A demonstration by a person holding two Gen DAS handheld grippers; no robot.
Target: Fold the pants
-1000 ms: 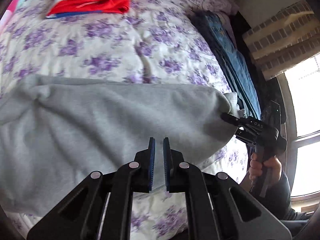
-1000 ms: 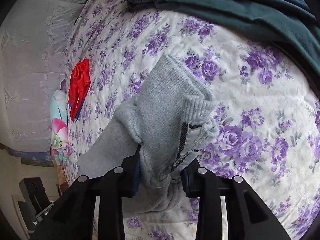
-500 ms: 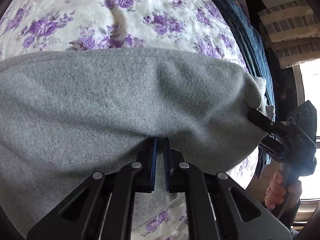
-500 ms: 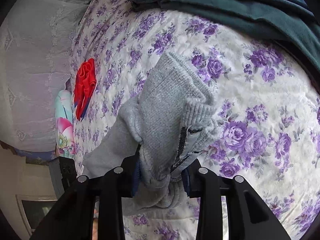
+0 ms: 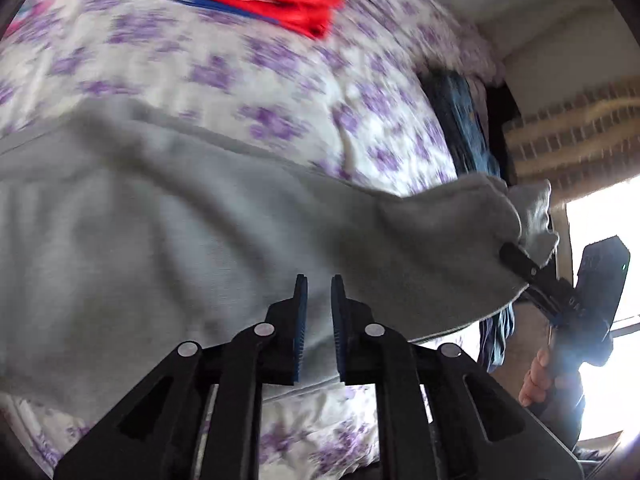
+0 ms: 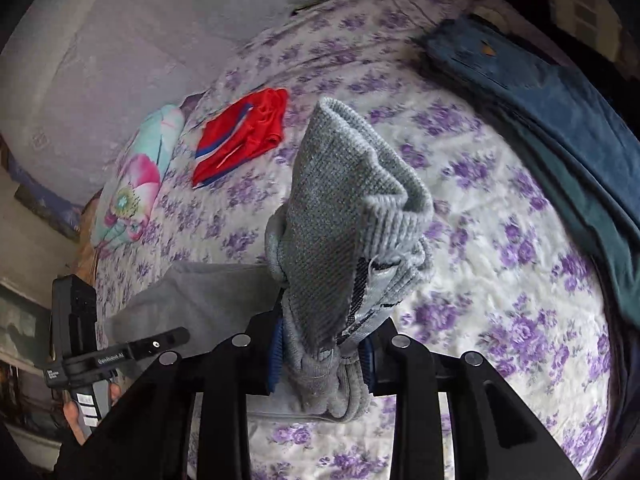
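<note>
The grey sweatpants [image 5: 168, 240] stretch across the flowered bed, lifted at both ends. My left gripper [image 5: 319, 292] has its fingers nearly closed on the pants' near edge, the cloth running between the blue pads. My right gripper [image 6: 322, 354] is shut on the bunched ribbed cuff end [image 6: 344, 216], which stands up above the fingers. The right gripper also shows in the left wrist view [image 5: 520, 266], at the pants' right end. The left gripper shows in the right wrist view [image 6: 160, 344] at lower left.
Red shorts [image 6: 240, 136] lie folded at the far side of the bed. A flowered pillow [image 6: 136, 184] lies beside them. Folded blue jeans on dark green cloth [image 6: 540, 92] lie along the right edge. A bright window [image 5: 600, 240] is at the right.
Both grippers have lifted and pulled back with the pants. The right wrist view has swung, so the red shorts and pillow now sit higher and nearer the middle.
</note>
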